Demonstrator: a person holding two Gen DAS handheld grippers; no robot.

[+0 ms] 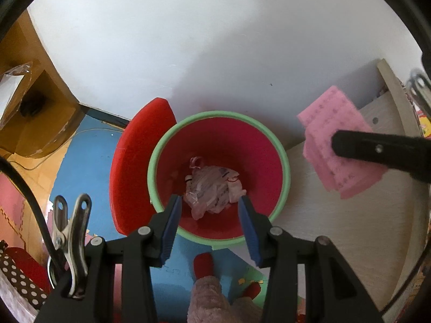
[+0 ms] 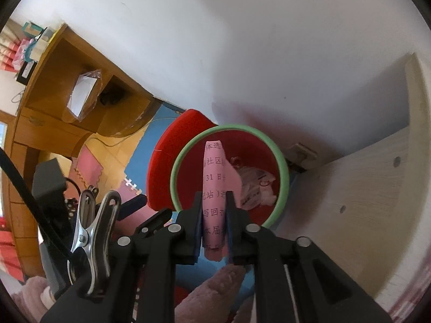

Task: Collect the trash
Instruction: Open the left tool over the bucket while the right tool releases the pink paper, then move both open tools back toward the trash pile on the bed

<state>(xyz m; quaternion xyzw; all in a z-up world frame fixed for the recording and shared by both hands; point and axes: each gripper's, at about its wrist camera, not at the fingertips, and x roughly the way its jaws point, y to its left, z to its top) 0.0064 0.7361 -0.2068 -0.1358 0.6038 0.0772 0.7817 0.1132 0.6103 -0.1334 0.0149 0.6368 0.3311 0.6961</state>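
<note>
The right tool (image 2: 214,224) pinches 1 folded pink paper (image 2: 214,188) printed with dark characters; its 2 blue pads bear on the sheet from either side, and the paper's upper end reaches over the bin (image 2: 282,169). Seen from the left wrist, the same paper (image 1: 334,145) is a ribbed, layered pink slab held above a pale wood-grain shelf (image 1: 350,215). The left tool (image 1: 210,210) stands spread with nothing between its 2 blue pads, hovering over the bin (image 1: 287,172).

There is 1 bin: round, red inside, with a smooth green rim. At its bottom lies 1 crumpled wad of whitish plastic wrap (image 1: 212,188). 1 red curved lid (image 1: 134,167) leans against the bin's left side.

The floor is blue foam mat (image 1: 89,161), with pink interlocking tiles at the left. The wall (image 1: 215,40) behind is plain white. 1 brown wooden cabinet (image 2: 67,102) with open compartments stands at left.
</note>
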